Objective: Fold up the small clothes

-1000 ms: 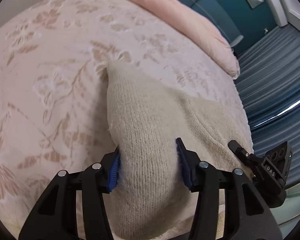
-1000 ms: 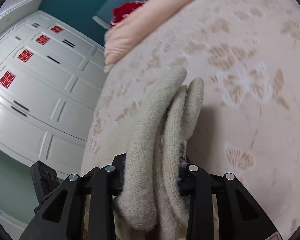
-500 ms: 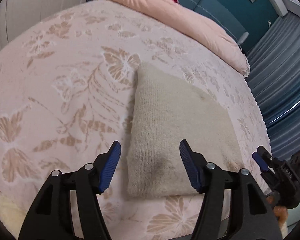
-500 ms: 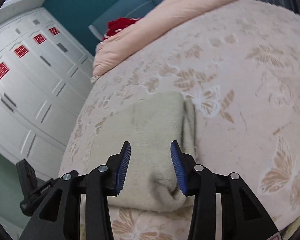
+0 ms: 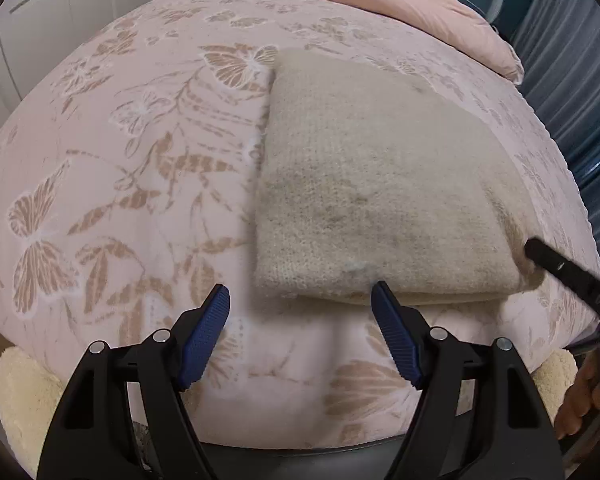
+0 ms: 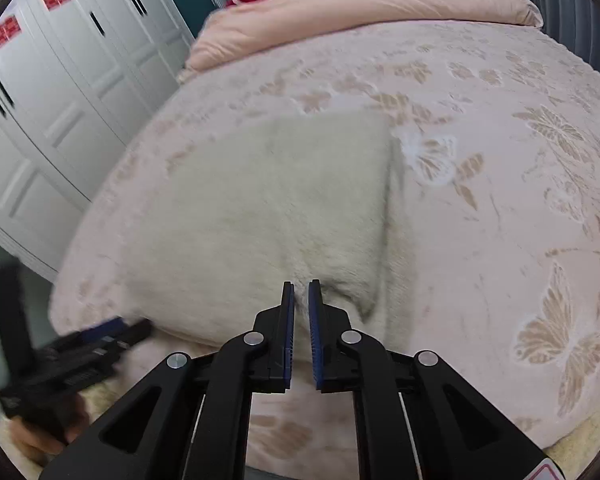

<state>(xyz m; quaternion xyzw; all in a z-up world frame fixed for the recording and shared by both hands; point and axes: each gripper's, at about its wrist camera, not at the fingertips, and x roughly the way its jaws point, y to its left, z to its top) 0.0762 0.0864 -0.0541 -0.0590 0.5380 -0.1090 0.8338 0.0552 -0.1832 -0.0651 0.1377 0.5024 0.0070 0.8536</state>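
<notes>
We find the folded beige knitted garment [image 5: 380, 184] lying flat on the pink butterfly-patterned bedspread [image 5: 119, 168], near the bed's front edge, its layered near hem facing both tools. The left gripper [image 5: 302, 308] stands spread wide, its blue ribbed pads [image 5: 203, 336] empty; the right-hand pad tip sits just at the garment's near edge, though we cannot tell whether it touches. The right gripper [image 6: 302, 300] has its jaws drawn nearly together with a thin gap between them, holding nothing that we can see, tips poised just before the garment's near right corner [image 6: 356, 292].

In our judgement the fold in hand is laid down and both tools are clear of the cloth. The bundle looks compact and square. Whether a further fold is intended we cannot say; if so, the next move calls for pinching through all layers at the near edge, since a knit this thick may slip or spring open. A pale pink duvet [image 6: 360, 12] lies heaped along the far side.
</notes>
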